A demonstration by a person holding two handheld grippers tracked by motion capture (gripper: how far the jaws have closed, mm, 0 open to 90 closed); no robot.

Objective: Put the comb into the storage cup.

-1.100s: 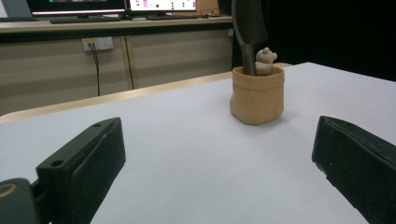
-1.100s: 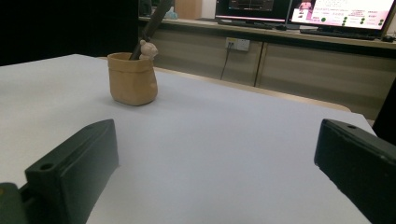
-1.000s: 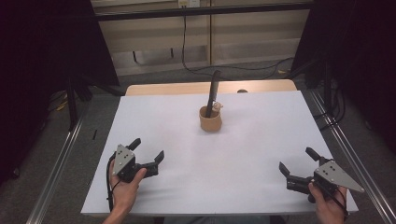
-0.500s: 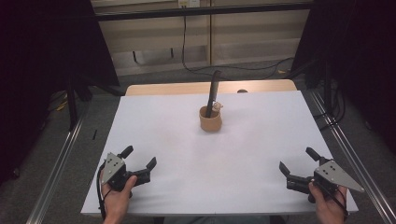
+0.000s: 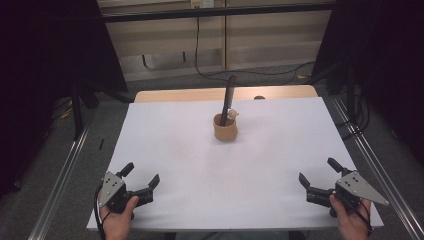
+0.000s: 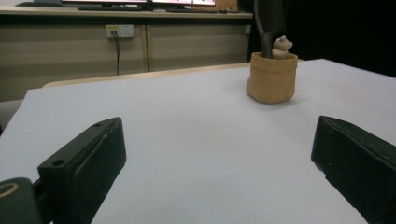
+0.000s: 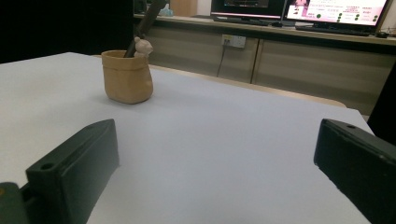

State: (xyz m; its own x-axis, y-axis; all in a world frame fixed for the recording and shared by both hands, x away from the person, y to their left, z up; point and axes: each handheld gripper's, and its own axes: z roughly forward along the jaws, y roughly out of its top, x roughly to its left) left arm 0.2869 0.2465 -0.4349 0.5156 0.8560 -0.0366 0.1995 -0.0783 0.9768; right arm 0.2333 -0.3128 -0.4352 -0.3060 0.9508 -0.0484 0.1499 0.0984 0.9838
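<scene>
Ahead of my tools I see the white surface [image 5: 200,150] stretching away, with a wooden edge past its far side. Beyond that, pale cabinets [image 6: 187,42] carry a wall socket [image 7: 234,41], a cable hangs down, and lit monitors [image 7: 336,10] sit on top.

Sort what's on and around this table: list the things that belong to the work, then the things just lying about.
Belongs to the work:
tan pot with rolled rim
dark flat stick standing in it
small beige bear figure at its rim
left gripper, open
right gripper, open

Just lying about:
black cable on the floor
wall socket
monitors on the counter
</scene>
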